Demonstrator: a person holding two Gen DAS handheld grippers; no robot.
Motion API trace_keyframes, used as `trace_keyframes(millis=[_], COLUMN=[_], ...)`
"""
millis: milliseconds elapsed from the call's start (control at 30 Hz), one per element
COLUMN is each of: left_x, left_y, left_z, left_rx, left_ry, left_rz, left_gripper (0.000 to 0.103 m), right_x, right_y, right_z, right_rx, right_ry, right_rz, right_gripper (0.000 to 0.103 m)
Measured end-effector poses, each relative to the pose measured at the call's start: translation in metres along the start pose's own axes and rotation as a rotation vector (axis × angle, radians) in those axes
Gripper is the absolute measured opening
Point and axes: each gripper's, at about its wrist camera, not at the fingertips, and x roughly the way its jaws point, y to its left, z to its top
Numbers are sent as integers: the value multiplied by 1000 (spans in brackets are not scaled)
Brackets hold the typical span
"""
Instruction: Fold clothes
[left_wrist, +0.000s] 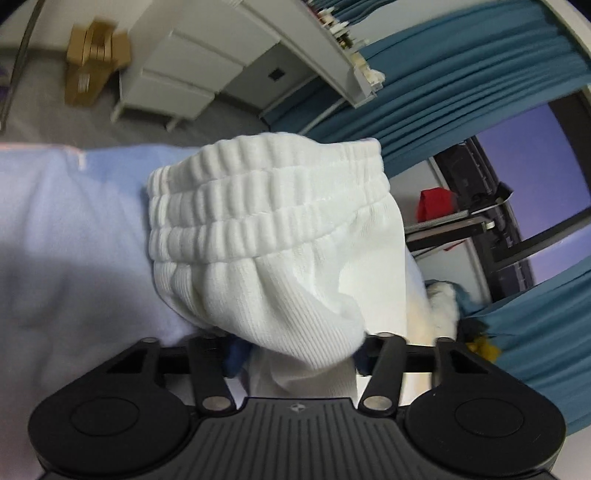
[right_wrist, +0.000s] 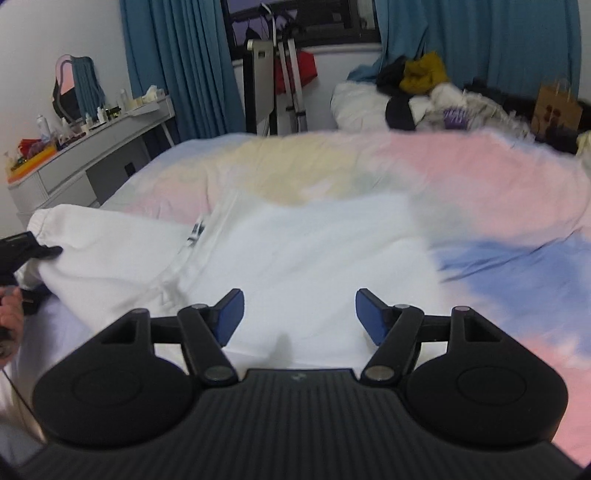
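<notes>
White ribbed trousers (left_wrist: 273, 236); pink, yellow and blue blotched bedspread (right_wrist: 461, 177); teal curtains (right_wrist: 177, 59).

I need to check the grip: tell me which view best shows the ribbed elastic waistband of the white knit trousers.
Left wrist view: the ribbed elastic waistband fills the frame, bunched above the left gripper. Right wrist view shows it only small at the left edge, beyond the open right gripper.

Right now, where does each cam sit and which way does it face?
Left wrist: on the left gripper, tilted up at the white pants bunched in its jaws, drawers and curtains behind; only its own linkage shows.
Right wrist: on the right gripper, jaws open, looking along the bed toward the window; the left gripper and a hand show at the left edge.
Shared: the pants, the bed and the left gripper.
</notes>
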Motion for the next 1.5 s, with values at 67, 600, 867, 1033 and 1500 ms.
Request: trace_keyframes(millis=[67,600,867,1033,1500], left_x=[9,-72,-19,23,50], left_y=[-24,-270,-380,-396,-346], left_z=[-2,-171,-347,-458,-482], left_rx=[52,634,943,1280,1700], left_ry=[-24,-345,-333,-212,0], left_rz=[-21,-269,-363,-411,-435], left_gripper=[24,17,21,22,50], right_x=[-12,-5,-21,-20,26], right_y=[-19,-133,-184,-204,-192], right_z=[-5,-33,-51,-57,-51], right_rx=[41,551,774,848,915], right_ry=[-36,-75,-147,-165,-69], right_rz=[-33,-93,-77,-50,284], right_gripper=[76,77,79,80,80])
